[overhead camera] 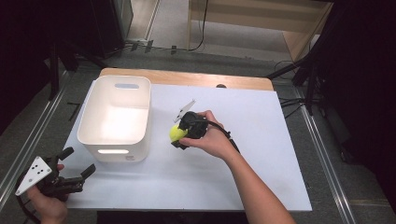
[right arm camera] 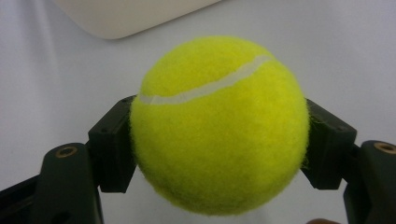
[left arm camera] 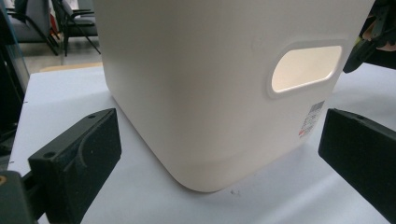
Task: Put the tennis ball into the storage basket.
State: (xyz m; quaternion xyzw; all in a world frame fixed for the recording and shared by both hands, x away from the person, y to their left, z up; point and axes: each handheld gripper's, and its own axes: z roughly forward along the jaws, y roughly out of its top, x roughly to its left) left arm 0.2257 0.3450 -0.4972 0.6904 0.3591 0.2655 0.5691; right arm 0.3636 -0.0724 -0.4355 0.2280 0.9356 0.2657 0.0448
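- The right gripper [overhead camera: 181, 135] is clamped on a yellow tennis ball [overhead camera: 177, 133] — in the right gripper view both black pads press into the felt of the ball [right arm camera: 218, 125] on opposite sides, and its white seam runs across the top.
- From that gripper, the white bin [overhead camera: 116, 117] lies just ahead of the jaws, to the left across the table in the high view; ball and bin wall are near but apart, with a strip of bare white table sheet [overhead camera: 243, 140] between them.
- The ball sits low, beside the bin's wall and not above its rim, so the coming move most likely turns on lifting over that near rim before going across — the open mouth is wide and its inside looks bare.
- A ball has no long axis, so the angle at which it is held matters little; only height and sideways travel count.
- The right hand is plainly the nearer one. The left gripper [overhead camera: 77, 173] is held at the table's near-left corner, jaws standing wide with nothing between them, pointing at the bin's corner [left arm camera: 201, 140] and its handle cutout.
- There is free room above and to the right of the held ball; the bin's wall is the one edge to clear.
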